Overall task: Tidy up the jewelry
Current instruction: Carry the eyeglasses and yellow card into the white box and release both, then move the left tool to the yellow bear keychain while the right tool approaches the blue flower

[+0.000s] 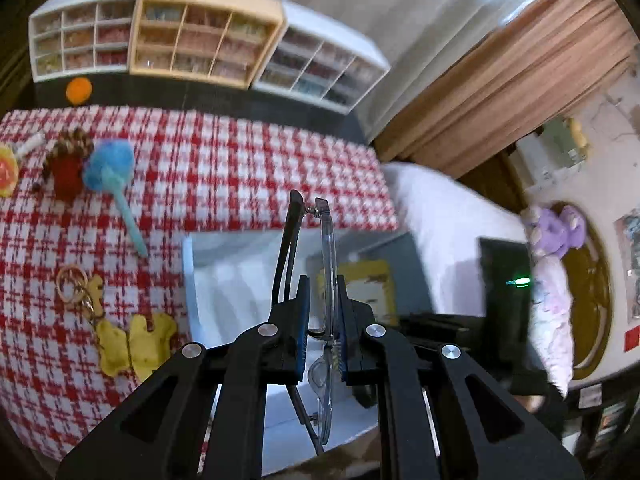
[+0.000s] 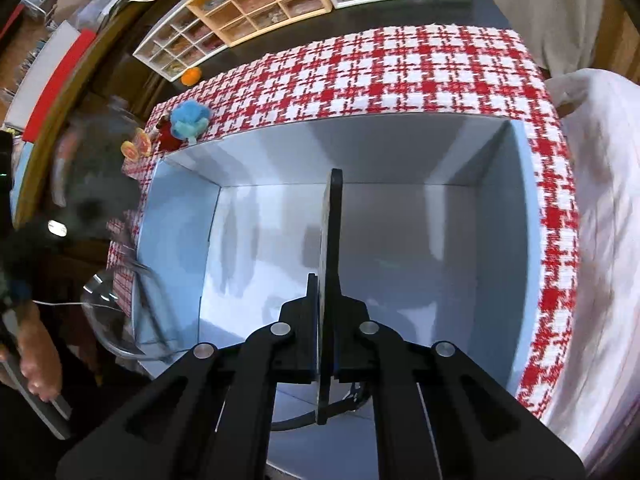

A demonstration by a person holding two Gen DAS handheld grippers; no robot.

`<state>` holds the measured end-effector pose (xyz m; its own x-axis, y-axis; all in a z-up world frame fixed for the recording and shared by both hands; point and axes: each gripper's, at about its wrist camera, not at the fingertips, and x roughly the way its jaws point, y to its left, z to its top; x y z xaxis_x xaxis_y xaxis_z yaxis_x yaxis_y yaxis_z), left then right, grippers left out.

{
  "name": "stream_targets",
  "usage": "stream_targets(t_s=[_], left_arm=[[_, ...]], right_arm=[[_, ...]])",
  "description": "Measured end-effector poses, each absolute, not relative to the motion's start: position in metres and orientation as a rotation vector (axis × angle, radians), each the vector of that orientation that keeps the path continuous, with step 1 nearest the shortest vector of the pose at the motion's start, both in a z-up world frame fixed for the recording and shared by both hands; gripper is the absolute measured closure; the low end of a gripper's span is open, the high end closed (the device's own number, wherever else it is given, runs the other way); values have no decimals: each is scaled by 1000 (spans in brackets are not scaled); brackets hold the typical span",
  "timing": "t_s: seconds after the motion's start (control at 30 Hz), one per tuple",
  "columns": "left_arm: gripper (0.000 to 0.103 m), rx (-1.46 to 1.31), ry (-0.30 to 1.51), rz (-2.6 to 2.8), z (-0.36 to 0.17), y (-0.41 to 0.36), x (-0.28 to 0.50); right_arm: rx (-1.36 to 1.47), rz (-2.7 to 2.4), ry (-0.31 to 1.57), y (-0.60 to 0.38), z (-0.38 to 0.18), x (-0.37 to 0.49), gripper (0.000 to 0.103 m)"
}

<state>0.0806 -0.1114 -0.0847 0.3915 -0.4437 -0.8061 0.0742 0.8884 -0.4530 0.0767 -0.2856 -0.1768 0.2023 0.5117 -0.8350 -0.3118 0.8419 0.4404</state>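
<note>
My left gripper point(image 1: 323, 312) is shut on a pair of clear-framed glasses point(image 1: 329, 264) with black temples, held edge-on above the near edge of a white open box point(image 1: 208, 276). My right gripper point(image 2: 327, 320) is shut on a thin flat black item point(image 2: 334, 240) seen edge-on, held over the inside of the white box point(image 2: 500, 240). The glasses show blurred at the box's left side in the right wrist view point(image 2: 116, 312).
A red-and-white checked cloth point(image 1: 224, 160) carries a blue pompom pen point(image 1: 112, 172), a red-and-brown charm point(image 1: 68, 164), a yellow keychain point(image 1: 132, 336) and an orange ball point(image 1: 79, 90). Three small drawer cabinets point(image 1: 200, 36) stand at the back. A white bed point(image 2: 600, 240) lies right.
</note>
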Motion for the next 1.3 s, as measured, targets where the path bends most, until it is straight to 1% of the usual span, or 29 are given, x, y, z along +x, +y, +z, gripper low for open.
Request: stream_targets(t_s=[0.2,0.3,0.43,0.47,0.5,0.57,0.6,0.7,0.73,0.77,0.8,0.87,0.9,0.93,1.0,1.03,1.07,1.1,1.23,1.3], left_arm=[[91,-222,1177,-214,-104,-135,92],[91,-237,1253,-167,-126,-132,96],[91,-224,1263,-170,-135,-140,97],[91,-229,1266,-174,-138,-141,97],[91,-236,1262,-175,-138,-141,96],[91,-246,1250,-177,-138,-141,94],[91,-253,1247,-177,-138,-141,93],[90,-286,1242,-184,-137,-138,93],[90,-290,1241,-184,-135,-137,89],[90,-290,1246,-182,-134,-136,89],[88,-293,1251,-186,-134,-136,90],[81,-299,1253,-204,-132,-137,90],[71,-301,1249,-214,-130,-139,89],[55,-301,1241,-227,-128,-142,88],[34,-277,1224,-228,-122,-149,87],[30,-262,1207,-220,-117,-152,85],[20,-261,1195,-222,-114,-153,84],[4,-258,1174,-216,-106,-152,81],[4,-259,1047,-187,-72,-135,72],[4,-248,958,-174,-54,-125,67]], right_arm=[[205,551,1249,-287,-180,78,97],[192,535,1253,-287,-179,77,95],[218,517,1240,-287,-177,76,93],[231,529,1235,-288,-176,75,90],[240,540,1229,-288,-174,74,86],[241,536,1214,-291,-168,70,72],[239,532,1200,-293,-164,68,69],[209,492,1151,-298,-144,59,53],[170,440,1143,-300,-138,57,37],[137,403,1137,-302,-135,55,29],[108,372,1125,-304,-131,53,26],[110,362,1103,-311,-123,49,26],[113,358,1095,-314,-121,47,26],[102,334,1084,-317,-117,45,25],[85,295,1066,-322,-111,42,23],[97,284,1045,-330,-105,38,22],[112,282,1029,-336,-101,35,21],[124,277,1012,-340,-97,32,20],[143,226,877,-363,-69,13,8],[156,228,780,-370,-56,5,7]])
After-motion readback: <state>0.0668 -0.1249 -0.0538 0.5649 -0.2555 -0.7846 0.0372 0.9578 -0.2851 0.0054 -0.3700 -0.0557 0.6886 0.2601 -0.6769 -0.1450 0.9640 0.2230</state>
